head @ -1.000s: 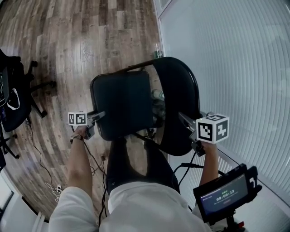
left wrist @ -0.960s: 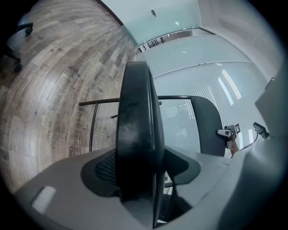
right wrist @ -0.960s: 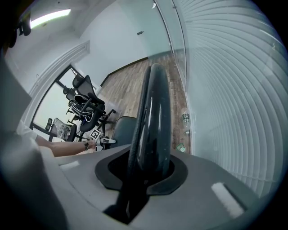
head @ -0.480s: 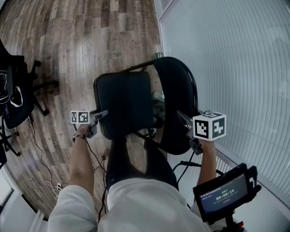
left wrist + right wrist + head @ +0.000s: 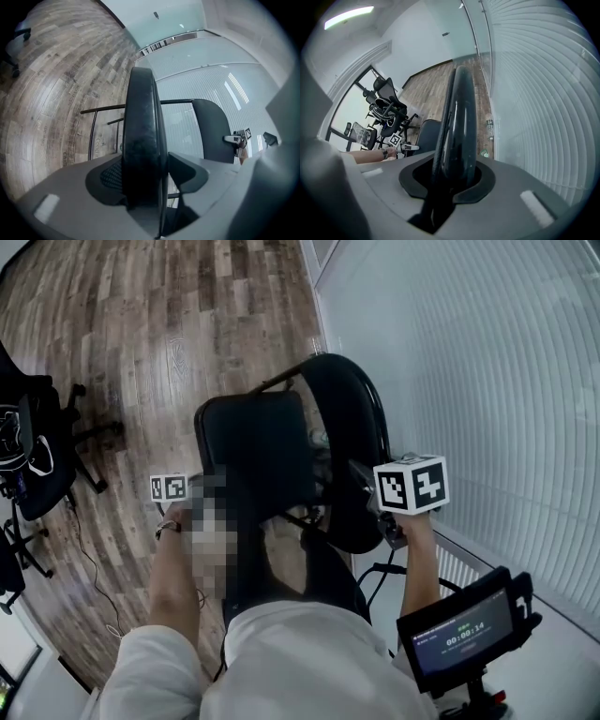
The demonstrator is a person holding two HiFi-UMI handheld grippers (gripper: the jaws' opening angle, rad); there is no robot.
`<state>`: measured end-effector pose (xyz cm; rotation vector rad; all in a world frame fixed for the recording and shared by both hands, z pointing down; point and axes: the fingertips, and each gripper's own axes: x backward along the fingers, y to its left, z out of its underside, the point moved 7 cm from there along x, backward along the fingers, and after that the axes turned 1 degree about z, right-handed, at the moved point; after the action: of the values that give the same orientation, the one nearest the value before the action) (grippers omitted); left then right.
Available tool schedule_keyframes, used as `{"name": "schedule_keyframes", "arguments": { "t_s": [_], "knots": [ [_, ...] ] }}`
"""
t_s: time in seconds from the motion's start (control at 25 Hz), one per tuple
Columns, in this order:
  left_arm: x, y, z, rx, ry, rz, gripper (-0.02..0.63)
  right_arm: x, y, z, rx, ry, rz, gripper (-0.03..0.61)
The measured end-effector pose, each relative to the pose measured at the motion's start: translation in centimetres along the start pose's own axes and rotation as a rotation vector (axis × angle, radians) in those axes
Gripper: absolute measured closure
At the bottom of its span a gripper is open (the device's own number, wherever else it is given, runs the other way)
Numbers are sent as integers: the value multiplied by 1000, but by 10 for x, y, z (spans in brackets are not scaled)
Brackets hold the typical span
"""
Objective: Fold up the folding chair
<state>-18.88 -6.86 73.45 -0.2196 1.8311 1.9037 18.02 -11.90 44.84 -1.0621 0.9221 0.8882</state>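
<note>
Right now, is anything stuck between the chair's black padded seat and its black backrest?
Nothing visible is between the black padded seat and the black curved backrest, only the chair's own thin metal bars.

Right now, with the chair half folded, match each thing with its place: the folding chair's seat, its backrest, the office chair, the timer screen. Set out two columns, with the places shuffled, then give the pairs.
Things:
1. seat
2. backrest
3. office chair
4. timer screen

Places:
A. bottom right of the head view
B. in the left gripper, between its jaws
C. left edge of the head view
D. in the right gripper, between its jaws

Pairs: 1-B, 2-D, 3-C, 4-A
</note>
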Motion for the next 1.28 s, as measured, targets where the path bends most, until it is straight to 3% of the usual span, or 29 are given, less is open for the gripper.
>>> {"name": "schedule_keyframes", "arguments": {
  "t_s": [1.28],
  "knots": [
    [-43, -94, 5, 11, -77, 176, 362, 39, -25, 2, 43, -13, 42, 515]
  ]
}}
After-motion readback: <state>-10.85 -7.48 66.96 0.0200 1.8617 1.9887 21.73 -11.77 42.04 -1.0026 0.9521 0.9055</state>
